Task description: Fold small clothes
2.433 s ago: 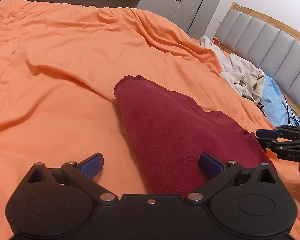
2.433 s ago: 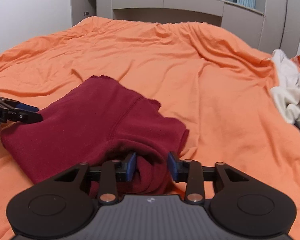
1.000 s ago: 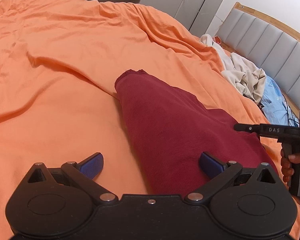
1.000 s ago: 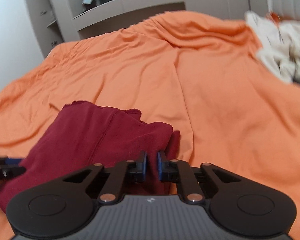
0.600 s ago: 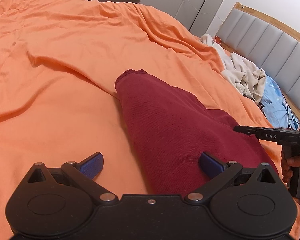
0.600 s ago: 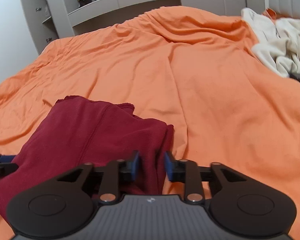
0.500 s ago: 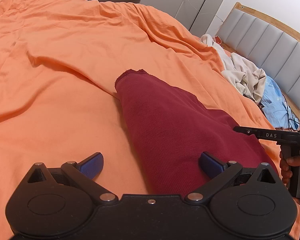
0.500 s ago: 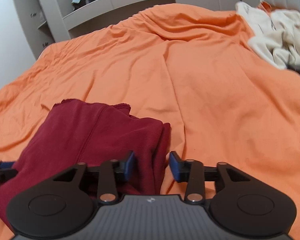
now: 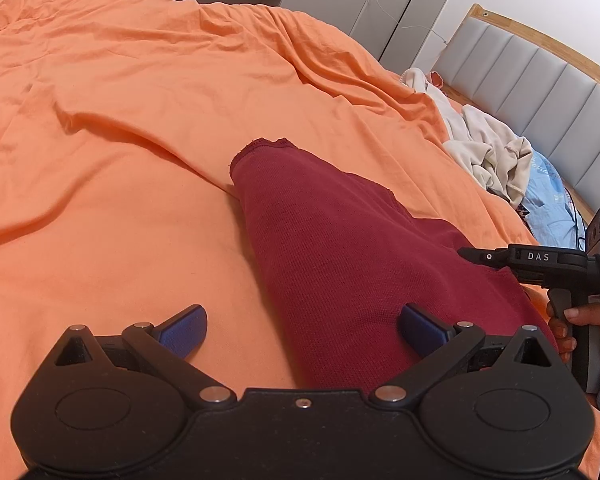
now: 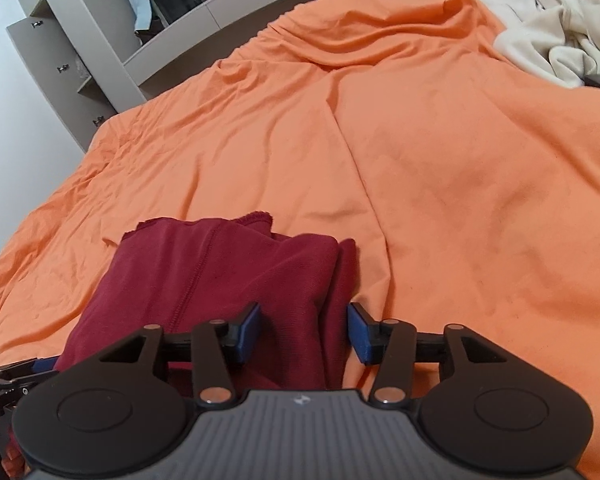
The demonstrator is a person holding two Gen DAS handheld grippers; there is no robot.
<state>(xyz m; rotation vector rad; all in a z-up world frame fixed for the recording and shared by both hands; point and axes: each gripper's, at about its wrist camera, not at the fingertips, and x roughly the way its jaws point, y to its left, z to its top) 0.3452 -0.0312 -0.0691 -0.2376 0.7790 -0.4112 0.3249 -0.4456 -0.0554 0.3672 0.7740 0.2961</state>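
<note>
A dark red garment (image 9: 340,248) lies folded into a long strip on the orange bedspread (image 9: 140,120). My left gripper (image 9: 302,326) is wide open, low over its near end, with one finger on each side of the garment's left edge. My right gripper (image 10: 303,330) is open over the garment's other end (image 10: 228,276), its jaws astride a fold without clamping it. The right gripper also shows in the left wrist view (image 9: 540,264), at the garment's right edge.
A heap of cream clothes (image 9: 488,152) and a light blue cloth (image 9: 548,204) lie by the grey padded headboard (image 9: 540,92). The cream heap also shows in the right wrist view (image 10: 556,20). Grey cabinets (image 10: 80,52) stand beyond the bed.
My right gripper was shut on the garment's fold a second ago and has opened and let go of it. The left gripper has stayed open and still.
</note>
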